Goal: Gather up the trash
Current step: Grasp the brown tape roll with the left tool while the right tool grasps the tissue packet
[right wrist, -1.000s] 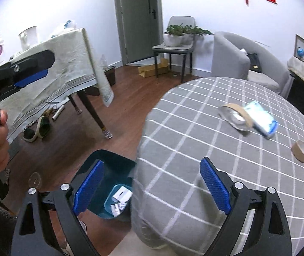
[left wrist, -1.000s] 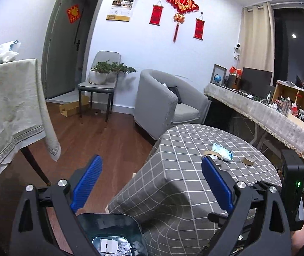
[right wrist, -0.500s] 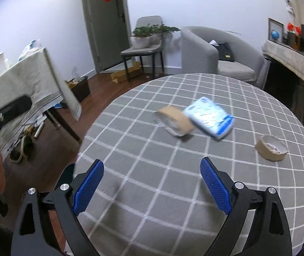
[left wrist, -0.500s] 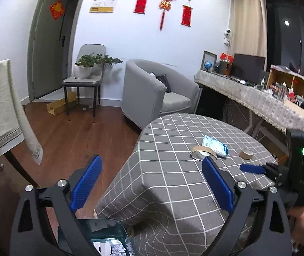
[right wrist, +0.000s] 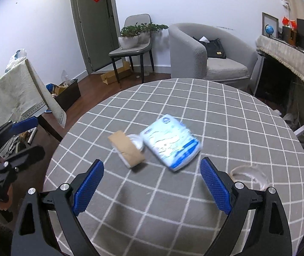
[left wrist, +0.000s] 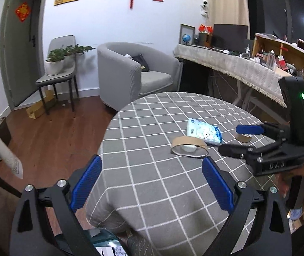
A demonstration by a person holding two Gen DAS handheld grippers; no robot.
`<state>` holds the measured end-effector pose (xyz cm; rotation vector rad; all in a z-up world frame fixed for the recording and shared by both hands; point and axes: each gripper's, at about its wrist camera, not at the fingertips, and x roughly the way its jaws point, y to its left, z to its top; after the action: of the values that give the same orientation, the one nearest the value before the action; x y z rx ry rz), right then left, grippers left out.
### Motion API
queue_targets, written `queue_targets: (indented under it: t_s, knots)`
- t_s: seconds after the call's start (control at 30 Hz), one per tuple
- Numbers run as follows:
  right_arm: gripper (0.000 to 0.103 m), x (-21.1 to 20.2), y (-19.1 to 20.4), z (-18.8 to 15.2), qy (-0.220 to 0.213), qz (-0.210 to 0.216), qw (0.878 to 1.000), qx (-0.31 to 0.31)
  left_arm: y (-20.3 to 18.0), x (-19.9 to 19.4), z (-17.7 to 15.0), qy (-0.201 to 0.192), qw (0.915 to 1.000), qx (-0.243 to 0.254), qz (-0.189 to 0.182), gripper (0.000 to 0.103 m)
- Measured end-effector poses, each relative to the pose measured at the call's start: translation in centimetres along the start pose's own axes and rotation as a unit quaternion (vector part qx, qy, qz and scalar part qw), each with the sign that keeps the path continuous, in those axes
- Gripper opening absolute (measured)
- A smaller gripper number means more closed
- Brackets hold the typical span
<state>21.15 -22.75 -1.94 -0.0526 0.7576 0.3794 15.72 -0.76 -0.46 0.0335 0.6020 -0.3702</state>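
A round table with a grey checked cloth (left wrist: 152, 170) (right wrist: 226, 117) holds three pieces of trash. A brown tape roll core lies on its side (left wrist: 189, 148) (right wrist: 127, 149). A blue-white tissue pack (left wrist: 204, 131) (right wrist: 172, 141) lies beside it. A smaller tape roll (left wrist: 243, 137) (right wrist: 249, 173) sits to the right. My right gripper (right wrist: 151, 183) is open and empty, just above the table in front of the pack and core. My left gripper (left wrist: 151, 182) is open and empty over the table's near edge. A dark green bin with trash (left wrist: 107, 246) stands on the floor below it.
A grey armchair (left wrist: 130, 74) (right wrist: 205, 55) and a chair with a potted plant (left wrist: 58, 70) (right wrist: 132, 42) stand by the far wall. A cloth-covered table (right wrist: 11, 93) is at the left, a long cluttered counter (left wrist: 248, 68) at the right. The floor is brown wood.
Both grippers have moved up from the bin toward the table. The right gripper has come close over the tissue pack and tape core. The bin has slid out of the right view.
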Motion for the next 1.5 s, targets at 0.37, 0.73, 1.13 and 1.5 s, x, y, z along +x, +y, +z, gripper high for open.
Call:
queue_targets:
  t_s: [0.37, 0.73, 1.13, 1.5]
  knots:
    - [0.093, 1.4, -2.4, 2.2, 0.036, 0.035, 0.995, -0.082, -2.1, 5.0, 1.1, 0.053, 0.9972, 0.029, -0.044, 0.097]
    - [0.093, 2.7, -4.8, 3.2, 0.063, 0.051, 0.990, -0.119, -4.5, 9.2, 1.9, 0.100, 0.9920, 0.057, -0.051, 0.097]
    - [0.093, 3.3, -4.6, 2.5, 0.077, 0.063, 0.985, -0.142, -5.1, 11.2, 1.8, 0.128, 0.9883, 0.056, -0.060, 0.068]
    - [0.093, 3.6, -3.3, 2.4, 0.082, 0.069, 0.982, -0.156, -4.5, 10.4, 2.0, 0.134, 0.9874, 0.044, -0.072, 0.061]
